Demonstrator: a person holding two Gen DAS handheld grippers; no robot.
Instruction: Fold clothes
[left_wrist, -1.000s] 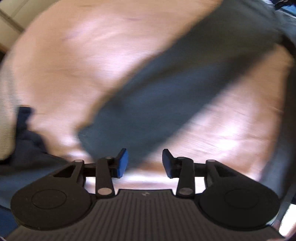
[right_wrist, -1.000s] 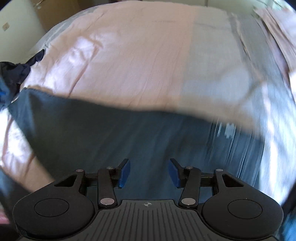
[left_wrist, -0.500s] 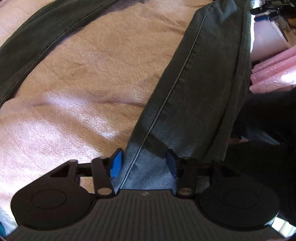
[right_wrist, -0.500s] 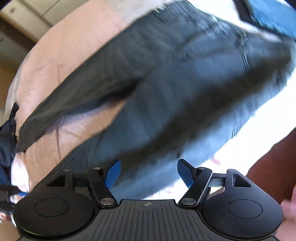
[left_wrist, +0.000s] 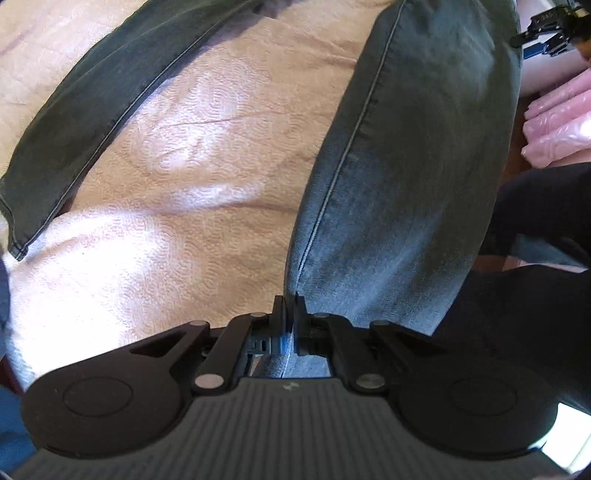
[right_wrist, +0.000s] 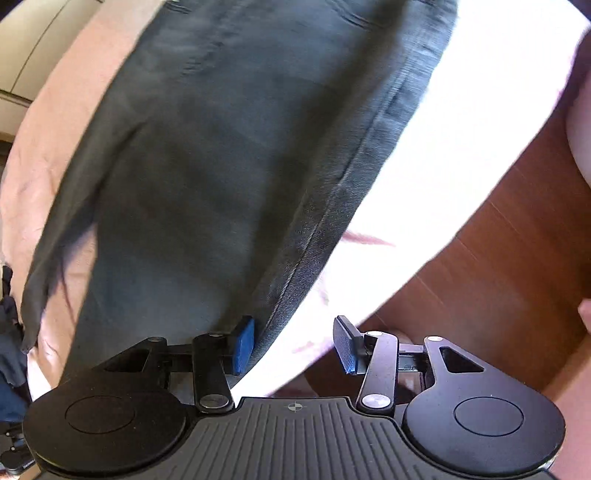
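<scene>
left gripper pinches the jeans hem, right gripper spread at the side seam

left wrist view: the left gripper (left_wrist: 290, 314) has its jaws pressed together on the near edge of 1 leg of the dark jeans (left_wrist: 399, 177), right at the inner seam. that leg runs from the jaws up and away to the far right. the other leg (left_wrist: 85, 122) lies apart, angled toward the far left, its hem at the left edge. between the 2 legs the pink quilted bedspread (left_wrist: 192, 206) shows bare. pink plastic-wrapped packs (left_wrist: 557, 122) sit at the far right, off the bed.

right wrist view: the right gripper (right_wrist: 293, 343) is spread wide and holds nothing. its left pad lies against the denim (right_wrist: 207, 155) beside the outer seam; its right pad hangs over the bright bed edge. wooden floor (right_wrist: 498, 266) shows at the right. the picture is blurred, so finer detail is lost.

risks: the left pinch sits on very little cloth near the seam, so a quick pull could strip it out. if the right gripper closes where it is, it may catch only 1 layer or bedspread, and the fold would come out skewed. the legs being well apart, dragging 1 across could bunch it.
</scene>
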